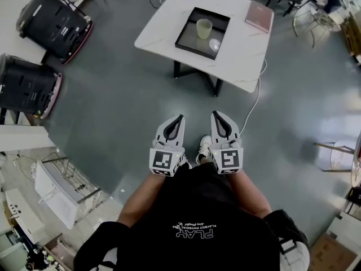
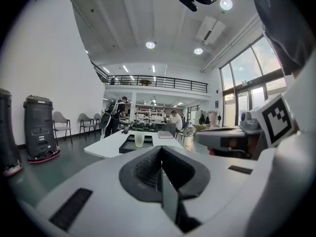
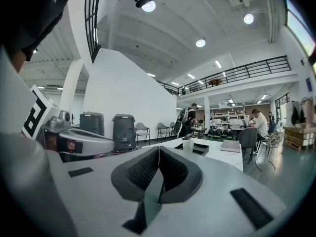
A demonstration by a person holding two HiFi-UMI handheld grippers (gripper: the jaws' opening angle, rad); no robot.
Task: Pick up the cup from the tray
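Cup (image 1: pixel 204 28) stands upright inside the tray (image 1: pixel 181 37), which sits on the table (image 1: pixel 158 38). Both grippers are well short of the tray. I read the left gripper (image 1: pixel 179 117) and right gripper (image 1: pixel 215 114) as pressed together, nothing between the jaws. Step in hand: approach. I would walk up to the tray, spread one gripper's jaws before reaching, and come in level at the cup's mid-height, clear of the tray's rim.

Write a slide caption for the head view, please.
Left tool and right tool, both shut, far from the table where the cup stands in a tray.
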